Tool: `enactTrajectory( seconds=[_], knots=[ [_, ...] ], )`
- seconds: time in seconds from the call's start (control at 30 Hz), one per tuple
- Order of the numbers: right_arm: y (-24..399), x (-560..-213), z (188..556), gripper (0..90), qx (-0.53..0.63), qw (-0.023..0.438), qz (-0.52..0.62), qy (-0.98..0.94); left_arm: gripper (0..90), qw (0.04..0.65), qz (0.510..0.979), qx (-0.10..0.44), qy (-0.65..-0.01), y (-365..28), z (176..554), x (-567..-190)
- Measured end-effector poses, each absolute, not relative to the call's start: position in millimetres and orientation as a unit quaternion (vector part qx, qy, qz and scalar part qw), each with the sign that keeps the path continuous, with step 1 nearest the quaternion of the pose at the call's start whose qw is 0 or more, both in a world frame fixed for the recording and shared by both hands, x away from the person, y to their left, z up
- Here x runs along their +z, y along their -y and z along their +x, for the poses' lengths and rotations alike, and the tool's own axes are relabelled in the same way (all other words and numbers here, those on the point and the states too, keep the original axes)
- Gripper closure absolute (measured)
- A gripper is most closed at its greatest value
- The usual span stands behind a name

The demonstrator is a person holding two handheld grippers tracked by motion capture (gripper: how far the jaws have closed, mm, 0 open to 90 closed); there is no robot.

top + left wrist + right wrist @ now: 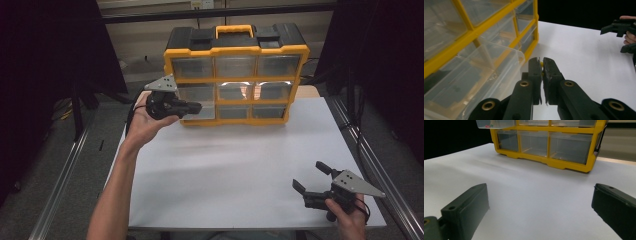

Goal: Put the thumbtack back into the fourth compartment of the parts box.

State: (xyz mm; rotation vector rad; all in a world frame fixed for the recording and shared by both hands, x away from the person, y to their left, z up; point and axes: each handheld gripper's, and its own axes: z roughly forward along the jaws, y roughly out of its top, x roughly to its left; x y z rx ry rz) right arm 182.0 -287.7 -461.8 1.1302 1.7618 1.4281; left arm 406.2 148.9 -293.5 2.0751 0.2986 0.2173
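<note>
A yellow and black organizer (235, 75) with clear drawers stands at the back of the white table (235, 165). Its left middle drawer (499, 62) is pulled out, and the right gripper view shows small coloured bits inside that drawer (495, 123). My left gripper (197, 106) hovers just in front of this drawer, raised off the table. Its jaws (542, 61) are shut on a small yellow piece (541, 64) that peeks out between the tips. My right gripper (311, 176) rests low near the table's front right corner, open, with nothing between its jaws (540, 195).
The other drawers (570, 146) are pushed in. A metal rail (370, 165) runs along the table's right side, another along the left (65, 170). Dark curtains hang on both sides. The left gripper view catches the right gripper (619, 27) far off at its top right.
</note>
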Motion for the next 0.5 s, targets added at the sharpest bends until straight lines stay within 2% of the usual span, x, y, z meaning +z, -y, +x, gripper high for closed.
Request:
enactTrajectory(
  seconds=[0.5],
  knots=[
    [287, -462, 182, 0.8, 0.539, 0.299, 0.425, -0.663, 85.7, 0.480, 0.859, 0.105, -0.140, -155, 424, -277]
  ],
)
